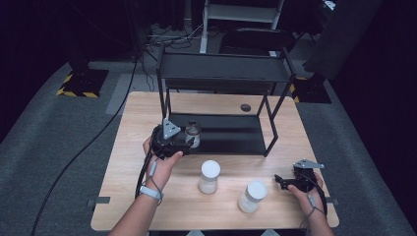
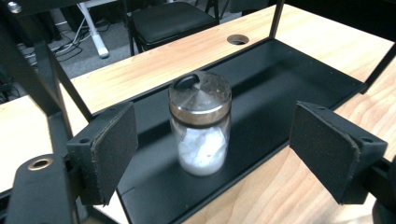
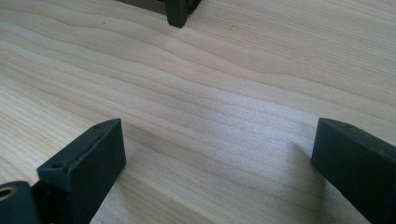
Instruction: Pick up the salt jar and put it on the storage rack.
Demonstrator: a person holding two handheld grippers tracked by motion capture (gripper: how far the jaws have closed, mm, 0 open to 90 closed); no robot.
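Note:
A glass jar with a dark metal lid and white contents stands upright at the left end of the black rack's lower shelf. My left gripper is open, its two pads standing either side of the jar with clear gaps and no contact. My right gripper rests low at the table's front right, open over bare wood, its jaws pointing left.
Two white-lidded jars stand on the wooden table in front of the rack. The rack's upper shelf overhangs the lower one. A cable hole lies behind. The rack's leg stands ahead of the right gripper.

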